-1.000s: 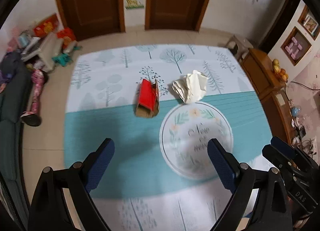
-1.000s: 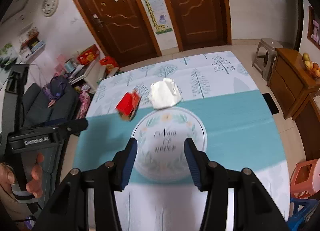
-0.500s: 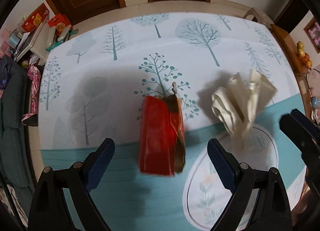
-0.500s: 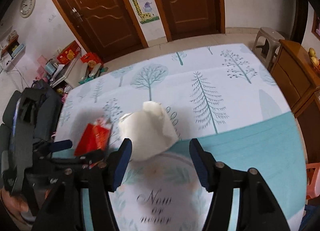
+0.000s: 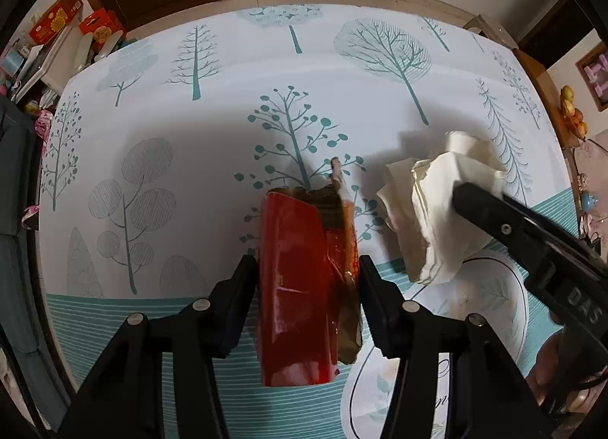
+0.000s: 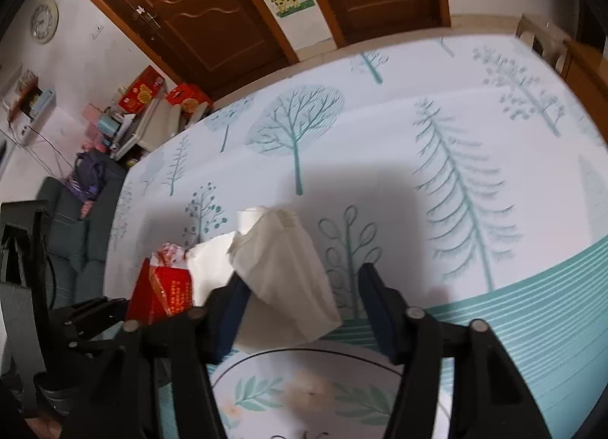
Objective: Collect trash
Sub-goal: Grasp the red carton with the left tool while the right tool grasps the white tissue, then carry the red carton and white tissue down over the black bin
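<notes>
A torn red carton lies on the tree-print mat. My left gripper has closed in on it, both pads against its sides. It also shows in the right wrist view. A crumpled white tissue lies just right of the carton. In the right wrist view the tissue sits between the fingers of my right gripper, which is open around it with a gap on the right side. The right gripper also shows at the right of the left wrist view.
A round printed patch on the mat lies just below both grippers. Boxes and clutter stand by the wall at the left beside a dark sofa. A wooden cabinet with fruit stands at the right.
Both grippers moved down and forward to the trash. My left gripper's fingers narrowed from wide open onto the red carton. The right gripper came around the tissue.
</notes>
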Demonstrator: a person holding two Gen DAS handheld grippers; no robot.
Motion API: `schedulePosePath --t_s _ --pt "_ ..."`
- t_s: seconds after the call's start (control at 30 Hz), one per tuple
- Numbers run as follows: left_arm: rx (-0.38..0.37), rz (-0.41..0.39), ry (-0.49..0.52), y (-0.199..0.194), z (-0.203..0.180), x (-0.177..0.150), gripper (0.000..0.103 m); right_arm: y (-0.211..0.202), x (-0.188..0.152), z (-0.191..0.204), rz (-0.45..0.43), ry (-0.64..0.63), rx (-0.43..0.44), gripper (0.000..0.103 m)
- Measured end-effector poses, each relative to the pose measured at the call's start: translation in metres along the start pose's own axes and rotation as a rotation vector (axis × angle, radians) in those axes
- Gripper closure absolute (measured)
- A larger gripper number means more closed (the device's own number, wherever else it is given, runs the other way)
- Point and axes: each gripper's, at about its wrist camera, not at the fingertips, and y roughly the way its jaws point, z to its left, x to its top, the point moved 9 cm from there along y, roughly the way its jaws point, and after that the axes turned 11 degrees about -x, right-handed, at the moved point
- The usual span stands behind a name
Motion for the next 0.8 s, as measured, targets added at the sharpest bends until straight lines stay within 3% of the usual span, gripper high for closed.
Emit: schedulePosePath --t_s 0.27,0.57,0.8 --pt "-0.034 -0.034 -0.026 -0.012 0.004 -0.012 0.061 -0.015 -0.010 0.009 -0.019 -0.026 -0.022 0.073" --pt "-0.072 -0.092 -0.020 -0.058 -0.023 -0.053 0.061 -0.075 -0.037 -0.009 -0.097 0.012 -0.043 0.074" --pt "-0.068 -0.164 -0.024 -0.101 -0.057 -0.100 0.061 -0.136 -0.078 -0.020 -0.148 -0.003 -0.009 0.074"
